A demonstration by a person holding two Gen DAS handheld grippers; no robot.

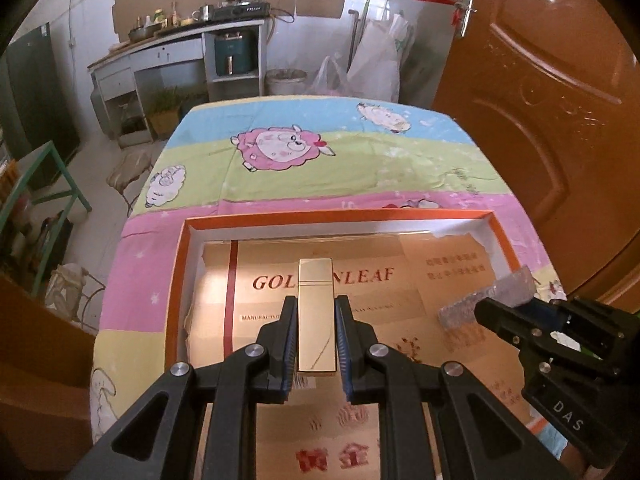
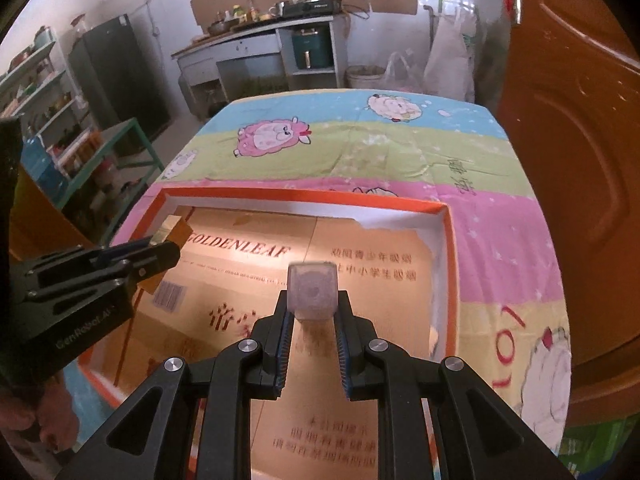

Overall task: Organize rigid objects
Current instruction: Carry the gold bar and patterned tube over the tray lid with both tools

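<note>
My left gripper (image 1: 316, 306) is shut on a slim gold rectangular case (image 1: 316, 320), which points forward between the pads over the orange-rimmed shallow box (image 1: 340, 216). That same gripper (image 2: 164, 250) with the gold case (image 2: 172, 228) shows at the left of the right wrist view. My right gripper (image 2: 312, 300) is shut on a frosted greyish block (image 2: 312, 292), held above the box's gold cardboard lining (image 2: 380, 280). In the left wrist view the right gripper (image 1: 492, 312) enters from the right with the grey block (image 1: 488, 296) sticking out of it.
The box rim (image 2: 304, 196) lies on a table under a sheep-print cloth (image 1: 320, 160). A brown door (image 1: 540, 80) stands close on the right. A green metal shelf (image 2: 120, 152) and a kitchen counter (image 1: 180, 40) are left and behind.
</note>
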